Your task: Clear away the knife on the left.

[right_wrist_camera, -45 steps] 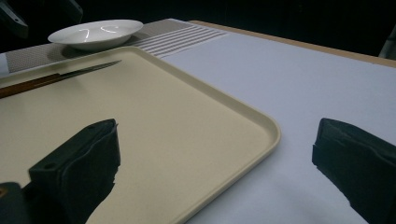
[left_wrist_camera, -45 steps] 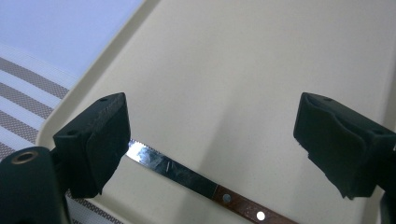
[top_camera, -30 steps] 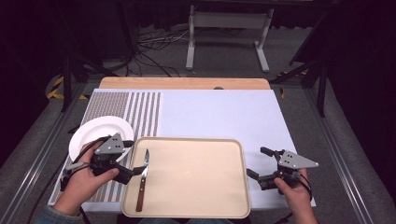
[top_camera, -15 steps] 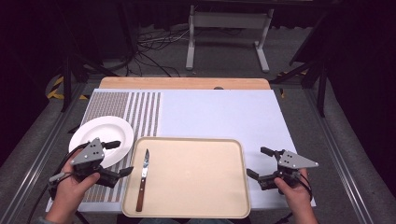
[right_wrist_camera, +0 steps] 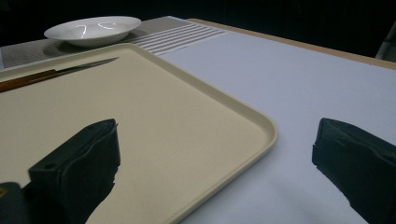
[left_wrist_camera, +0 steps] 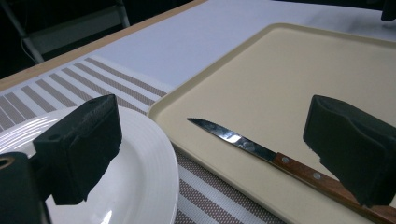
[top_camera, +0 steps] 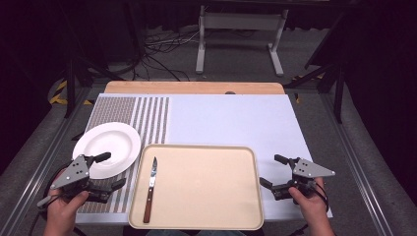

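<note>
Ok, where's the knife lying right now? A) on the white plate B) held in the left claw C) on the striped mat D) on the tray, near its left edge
D: the knife lies flat on the tray along its left edge, blade pointing away from the person, beside the white plate; the left claw is open and apart from it.

The high view hangs above my side and looks forward and down on the tray (top_camera: 196, 187). My left gripper view sits low and close at the tray's left edge, facing across it. My right gripper view sits low at its right edge. Both share the tray.
</note>
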